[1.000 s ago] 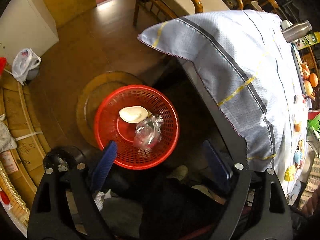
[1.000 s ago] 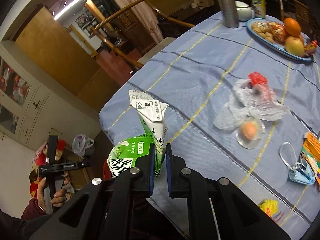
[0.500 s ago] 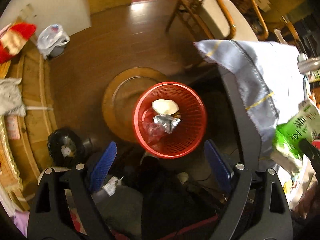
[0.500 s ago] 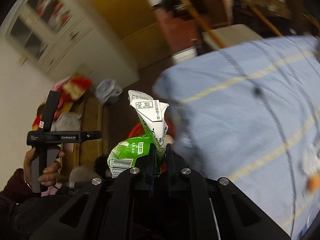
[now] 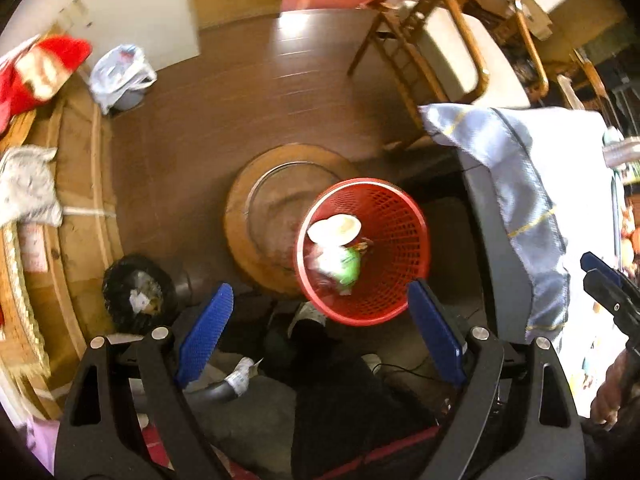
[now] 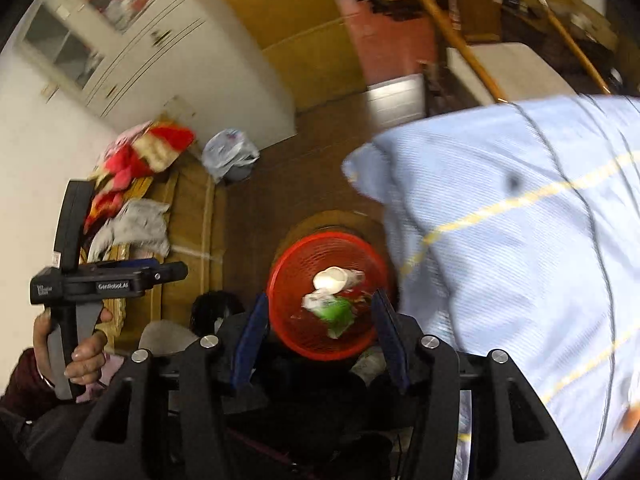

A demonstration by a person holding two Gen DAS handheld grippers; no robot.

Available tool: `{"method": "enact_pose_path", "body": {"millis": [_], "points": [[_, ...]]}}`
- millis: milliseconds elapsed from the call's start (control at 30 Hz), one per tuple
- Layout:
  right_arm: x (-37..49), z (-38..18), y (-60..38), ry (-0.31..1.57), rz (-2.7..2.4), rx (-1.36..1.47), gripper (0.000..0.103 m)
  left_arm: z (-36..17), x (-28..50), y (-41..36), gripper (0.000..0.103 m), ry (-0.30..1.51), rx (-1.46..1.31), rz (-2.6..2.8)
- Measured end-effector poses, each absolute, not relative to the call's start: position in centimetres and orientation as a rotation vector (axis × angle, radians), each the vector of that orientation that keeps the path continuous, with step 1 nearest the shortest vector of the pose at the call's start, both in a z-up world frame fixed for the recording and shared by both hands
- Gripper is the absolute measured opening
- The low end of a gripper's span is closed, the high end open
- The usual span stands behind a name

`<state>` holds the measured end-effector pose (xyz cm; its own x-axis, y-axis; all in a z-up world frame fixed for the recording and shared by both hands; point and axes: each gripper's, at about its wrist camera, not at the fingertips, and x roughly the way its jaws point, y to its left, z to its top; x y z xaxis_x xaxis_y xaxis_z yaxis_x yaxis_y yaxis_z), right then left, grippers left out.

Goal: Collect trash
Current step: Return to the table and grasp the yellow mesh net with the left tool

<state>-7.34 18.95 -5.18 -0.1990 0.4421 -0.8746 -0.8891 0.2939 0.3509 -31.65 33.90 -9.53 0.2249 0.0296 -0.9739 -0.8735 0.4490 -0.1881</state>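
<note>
A red mesh basket [image 5: 404,216] [image 6: 280,276] stands on the floor beside the table. Inside it lie a white cup [image 5: 334,228] [image 6: 330,279] and a blurred green and white carton [image 5: 342,266] [image 6: 336,310]. My right gripper [image 6: 320,298] hangs above the basket, its jaws opening, with nothing between them; the carton is loose below. Its tip shows at the right edge of the left wrist view [image 5: 604,276]. My left gripper [image 5: 318,292] stands wide open and empty over the basket's near rim. A hand [image 6: 76,344] holds it at the left [image 6: 100,280].
The table with its blue cloth [image 5: 520,168] [image 6: 520,220] overhangs right of the basket. A round wooden board [image 5: 260,184] lies under the basket. A black bin [image 5: 136,292], a white plastic bag [image 5: 120,76] and a wooden chair [image 5: 440,40] stand around.
The right gripper swung from over the table to above the basket, opened, and the carton dropped in. The left gripper shifted so the basket sits more to the right; it stayed open.
</note>
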Motion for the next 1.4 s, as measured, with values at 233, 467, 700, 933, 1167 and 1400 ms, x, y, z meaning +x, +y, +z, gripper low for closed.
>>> {"method": "enact_pose_path", "body": {"millis": [233,467,700,933,1167,1400], "points": [[-3.5,-3.6,13.1,1.210,1.134,-0.348,0.059,-8.3,-25.2,32.4,0.086,1.187,-0.795,0.618],[-0.9,-2.2,5.0,1.174,0.957,-0.195,0.060,-7.2,-18.0,28.7,0.086,1.221,-0.640,0.440],[0.2,-1.3,-2.9,1.133,0.767,-0.054,0.064,-6.3,-11.1,23.8,0.086,1.247,-0.484,0.256],[-0.1,-1.7,-13.2,1.104,0.518,0.143,0.070,-6.1,-4.3,16.1,0.087,1.279,-0.302,0.034],[-2.8,-3.2,-23.2,1.088,0.248,0.337,0.074,-6.5,0.7,6.4,0.088,1.319,-0.110,-0.203],[-6.1,-4.3,-29.7,1.079,0.088,0.398,0.074,-8.0,3.4,-3.0,0.088,1.357,0.019,-0.398]]}}
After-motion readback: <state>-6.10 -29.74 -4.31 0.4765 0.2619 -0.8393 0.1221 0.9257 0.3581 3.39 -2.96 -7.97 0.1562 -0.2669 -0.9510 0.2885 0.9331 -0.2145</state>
